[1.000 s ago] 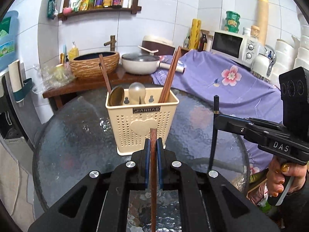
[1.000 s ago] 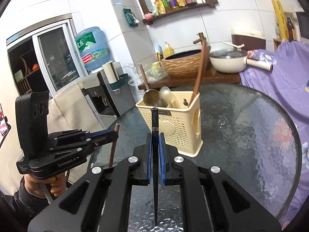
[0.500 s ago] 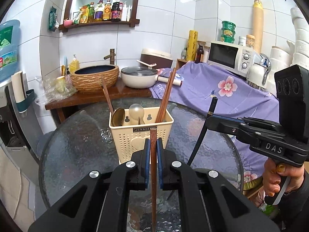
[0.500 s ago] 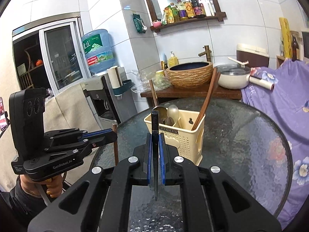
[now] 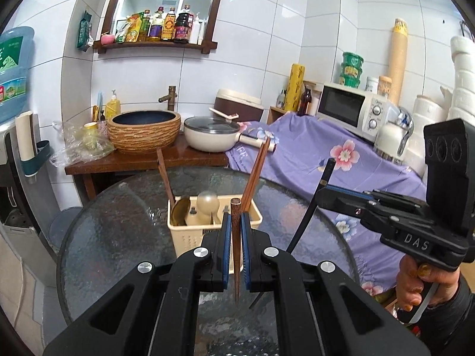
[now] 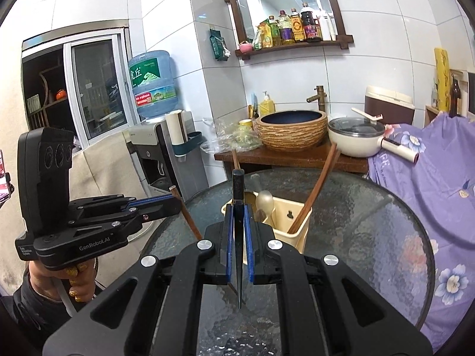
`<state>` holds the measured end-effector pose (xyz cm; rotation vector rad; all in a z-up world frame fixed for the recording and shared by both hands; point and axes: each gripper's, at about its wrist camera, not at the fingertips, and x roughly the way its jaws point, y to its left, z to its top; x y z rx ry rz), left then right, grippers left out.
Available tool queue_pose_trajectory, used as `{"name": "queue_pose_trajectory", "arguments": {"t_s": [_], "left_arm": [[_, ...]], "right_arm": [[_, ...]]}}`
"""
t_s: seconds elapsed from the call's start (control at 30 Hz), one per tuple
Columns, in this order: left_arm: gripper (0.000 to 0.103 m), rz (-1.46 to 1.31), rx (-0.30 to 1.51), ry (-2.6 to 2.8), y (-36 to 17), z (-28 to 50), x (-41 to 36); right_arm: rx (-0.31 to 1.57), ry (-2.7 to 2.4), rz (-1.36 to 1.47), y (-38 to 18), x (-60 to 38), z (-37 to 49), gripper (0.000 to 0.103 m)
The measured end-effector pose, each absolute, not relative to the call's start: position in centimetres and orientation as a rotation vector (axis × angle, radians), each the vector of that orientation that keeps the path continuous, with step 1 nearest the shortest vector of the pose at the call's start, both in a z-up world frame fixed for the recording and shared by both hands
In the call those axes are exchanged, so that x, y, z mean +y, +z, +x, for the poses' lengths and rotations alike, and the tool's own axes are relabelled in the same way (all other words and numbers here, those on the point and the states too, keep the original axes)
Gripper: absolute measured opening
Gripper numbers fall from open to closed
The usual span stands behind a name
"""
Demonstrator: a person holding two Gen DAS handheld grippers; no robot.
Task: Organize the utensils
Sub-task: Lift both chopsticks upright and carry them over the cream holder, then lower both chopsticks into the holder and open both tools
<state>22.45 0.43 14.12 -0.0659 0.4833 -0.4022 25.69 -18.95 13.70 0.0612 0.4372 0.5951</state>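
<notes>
1. Blue-padded left gripper (image 5: pixel 233 231) is clamped on a brown wooden chopstick (image 5: pixel 236 255), held upright.
2. Right gripper (image 6: pixel 238 231) pinches a black chopstick (image 6: pixel 238 237) the same way.
3. Beyond both, a cream utensil basket (image 5: pixel 190 237) stands on the glass table (image 5: pixel 118 231), holding spoons (image 5: pixel 181 215) and leaning chopsticks (image 5: pixel 255 175).

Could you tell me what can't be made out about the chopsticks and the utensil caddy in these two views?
- Left wrist view: the brown chopstick is partly hidden by the left hand-held gripper, which also covers the caddy front.
- Right wrist view: the right hand-held gripper hides the black chopstick middle.
- Both views: caddy contents below the rim.
</notes>
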Motion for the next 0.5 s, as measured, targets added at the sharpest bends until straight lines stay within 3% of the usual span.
{"name": "queue_pose_trajectory", "arguments": {"t_s": [0.5], "left_arm": [[0.006, 0.017, 0.290, -0.318, 25.4, 24.3, -0.5]], "right_arm": [[0.336, 0.536, 0.046, 22.2, -18.6, 28.8, 0.008]]}}
